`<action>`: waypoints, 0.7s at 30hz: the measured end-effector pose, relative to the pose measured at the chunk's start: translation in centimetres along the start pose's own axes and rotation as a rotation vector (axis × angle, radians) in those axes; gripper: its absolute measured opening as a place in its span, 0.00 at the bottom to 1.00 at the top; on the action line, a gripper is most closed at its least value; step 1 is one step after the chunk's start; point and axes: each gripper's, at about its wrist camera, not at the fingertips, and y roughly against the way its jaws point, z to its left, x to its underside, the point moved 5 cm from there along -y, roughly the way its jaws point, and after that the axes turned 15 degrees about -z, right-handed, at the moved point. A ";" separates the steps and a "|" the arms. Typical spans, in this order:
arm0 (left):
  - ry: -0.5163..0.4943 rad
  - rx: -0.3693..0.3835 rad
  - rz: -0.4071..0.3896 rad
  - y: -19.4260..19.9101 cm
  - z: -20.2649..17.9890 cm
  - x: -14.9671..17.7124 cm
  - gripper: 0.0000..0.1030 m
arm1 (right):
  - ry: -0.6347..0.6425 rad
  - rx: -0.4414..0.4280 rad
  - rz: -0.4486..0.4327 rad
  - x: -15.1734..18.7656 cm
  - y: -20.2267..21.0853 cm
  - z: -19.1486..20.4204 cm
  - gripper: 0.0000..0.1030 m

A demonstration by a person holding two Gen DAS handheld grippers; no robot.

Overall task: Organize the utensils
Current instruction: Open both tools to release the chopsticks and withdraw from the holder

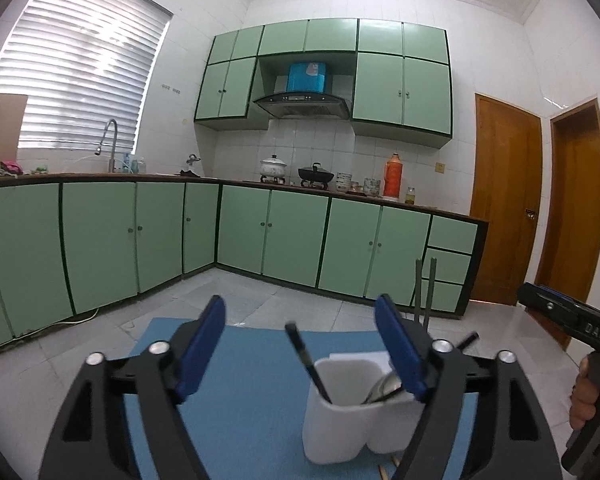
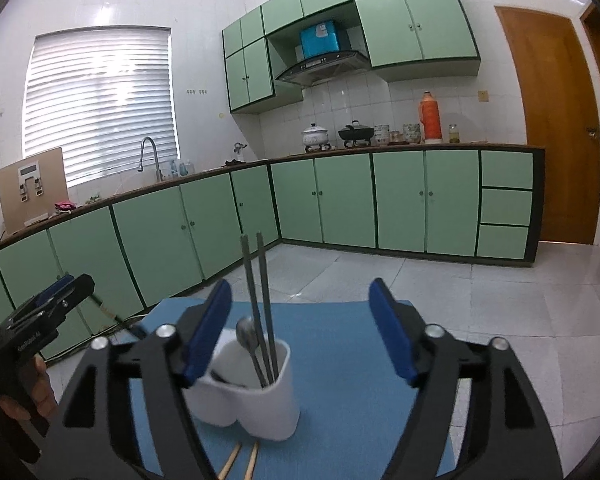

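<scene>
Both grippers are hanging nearly level over a blue mat (image 2: 340, 360), tipped slightly down toward it. The left gripper (image 1: 300, 344) is standing released, its blue pads wide apart and gripping nothing; the white utensil holder (image 1: 340, 412) is sitting just ahead, behind its right finger. The right gripper (image 2: 300, 332) is likewise standing open and empty, the holder showing behind its left finger. The holder is resting on the mat toward the near edge, carrying grey chopsticks (image 2: 260, 300), a spoon (image 2: 247, 336) and a black-handled utensil (image 1: 306, 360). Two wooden chopsticks (image 2: 240, 460) are lying on the mat at its near edge. A hand (image 1: 588, 396) is gripping the right handle.
</scene>
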 end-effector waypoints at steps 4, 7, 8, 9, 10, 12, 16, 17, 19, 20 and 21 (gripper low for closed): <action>-0.017 0.007 0.007 2.3 -0.6 0.6 0.81 | -0.004 -0.009 -0.008 0.9 2.8 0.4 0.78; -0.044 0.015 0.025 4.4 -1.3 1.4 0.84 | -0.004 -0.022 -0.002 1.9 4.9 0.9 0.81; -0.052 0.018 0.034 5.1 -1.5 1.8 0.84 | -0.002 -0.023 0.004 2.4 5.6 1.0 0.81; -0.057 0.023 0.042 5.6 -1.7 2.1 0.85 | 0.000 -0.022 0.007 2.7 6.1 1.2 0.81; -0.061 0.026 0.054 6.3 -2.0 2.5 0.85 | 0.003 -0.022 0.014 3.3 6.8 1.4 0.81; -0.069 0.036 0.078 7.8 -2.4 3.6 0.85 | 0.005 -0.024 0.031 4.2 7.9 1.8 0.81; -0.107 0.026 0.108 10.2 -3.0 5.4 0.86 | 0.010 -0.027 0.062 5.9 9.7 2.6 0.81; -0.107 0.029 0.116 10.6 -3.1 5.7 0.86 | 0.016 -0.024 0.070 6.4 10.1 2.8 0.81; -0.104 0.031 0.136 11.5 -3.3 6.4 0.86 | 0.020 -0.024 0.087 7.3 10.9 3.3 0.81; -0.104 0.032 0.147 12.0 -3.4 6.9 0.86 | 0.019 -0.025 0.094 7.7 11.3 3.4 0.81; -0.104 0.032 0.158 12.5 -3.4 7.3 0.86 | 0.019 -0.025 0.104 8.3 11.8 3.6 0.81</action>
